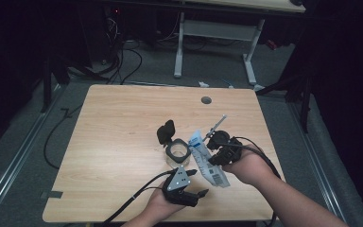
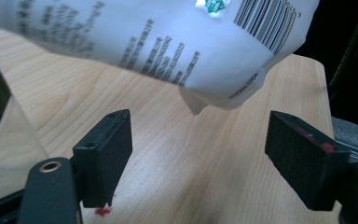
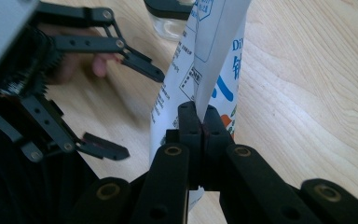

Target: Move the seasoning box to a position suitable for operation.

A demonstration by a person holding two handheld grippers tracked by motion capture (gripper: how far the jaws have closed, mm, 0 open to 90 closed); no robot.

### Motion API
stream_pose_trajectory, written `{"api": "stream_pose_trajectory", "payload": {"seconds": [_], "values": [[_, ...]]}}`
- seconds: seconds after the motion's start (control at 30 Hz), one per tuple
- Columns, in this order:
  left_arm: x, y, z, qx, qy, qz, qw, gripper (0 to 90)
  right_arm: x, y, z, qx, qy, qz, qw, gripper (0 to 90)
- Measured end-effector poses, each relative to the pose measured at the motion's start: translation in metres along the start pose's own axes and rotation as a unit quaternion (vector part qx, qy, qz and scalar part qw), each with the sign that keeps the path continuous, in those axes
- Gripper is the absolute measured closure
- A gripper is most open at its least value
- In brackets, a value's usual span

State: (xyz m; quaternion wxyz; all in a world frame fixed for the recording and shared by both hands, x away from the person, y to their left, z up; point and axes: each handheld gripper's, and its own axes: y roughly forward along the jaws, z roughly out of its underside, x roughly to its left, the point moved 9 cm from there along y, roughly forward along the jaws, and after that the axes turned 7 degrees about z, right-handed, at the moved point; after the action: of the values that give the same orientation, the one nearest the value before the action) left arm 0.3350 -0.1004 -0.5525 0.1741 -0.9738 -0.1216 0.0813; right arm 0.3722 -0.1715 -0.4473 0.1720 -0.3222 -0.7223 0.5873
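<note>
The packet (image 1: 208, 158), a white printed pouch with a barcode, is hanging over the wooden table (image 1: 123, 142) just right of the jar, held up off the surface. The right gripper (image 3: 199, 123) has it pinched hard, jaws squeezed right together on a fold of the pouch's edge, and in the right gripper view you can see the material sandwiched between the black pads. The left gripper (image 2: 198, 158) is spread wide with nothing in it. The pouch's lower corner hangs above and ahead of its jaws, not touching either one, and there's bare table between them. In the high view it sits near the front edge, below the jar.

The jar (image 1: 177, 153) is clear with a black rim, standing upright, its black flip lid (image 1: 165, 131) swung open behind it. Can't tell what's inside, if anything.
</note>
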Motion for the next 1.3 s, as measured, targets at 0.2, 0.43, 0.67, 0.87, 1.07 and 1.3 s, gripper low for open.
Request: {"api": "stream_pose_trajectory", "payload": {"seconds": [0.2, 0.43, 0.67, 0.87, 1.07, 1.3], "values": [[-0.002, 0.006, -0.003, 0.001, -0.001, 0.006, 1.0, 23.1, 0.009, 0.0, -0.005, -0.002, -0.003, -0.007, 1.0, 89.9], [-0.003, 0.005, -0.005, -0.005, 0.002, 0.002, 1.0, 23.1, 0.014, 0.002, -0.013, -0.009, -0.008, -0.014, 0.9998, 89.9], [-0.002, 0.005, -0.007, -0.013, 0.002, -0.004, 0.9999, 22.2, 0.021, -0.001, -0.02, -0.015, -0.009, -0.02, 0.9996, 89.9], [-0.002, 0.006, -0.007, -0.011, -0.001, -0.011, 0.9999, 24.8, 0.023, -0.001, -0.022, -0.016, -0.012, -0.023, 0.9995, 89.9], [-0.004, 0.004, -0.005, -0.007, 0.012, -0.019, 0.9997, 37.9, 0.021, 0.002, -0.021, -0.014, -0.009, -0.022, 0.9996, 89.9], [-0.006, 0.0, -0.005, -0.001, 0.022, -0.027, 0.9994, 45.4, 0.02, 0.004, -0.021, -0.011, -0.005, -0.024, 0.9996, 89.9]]}}
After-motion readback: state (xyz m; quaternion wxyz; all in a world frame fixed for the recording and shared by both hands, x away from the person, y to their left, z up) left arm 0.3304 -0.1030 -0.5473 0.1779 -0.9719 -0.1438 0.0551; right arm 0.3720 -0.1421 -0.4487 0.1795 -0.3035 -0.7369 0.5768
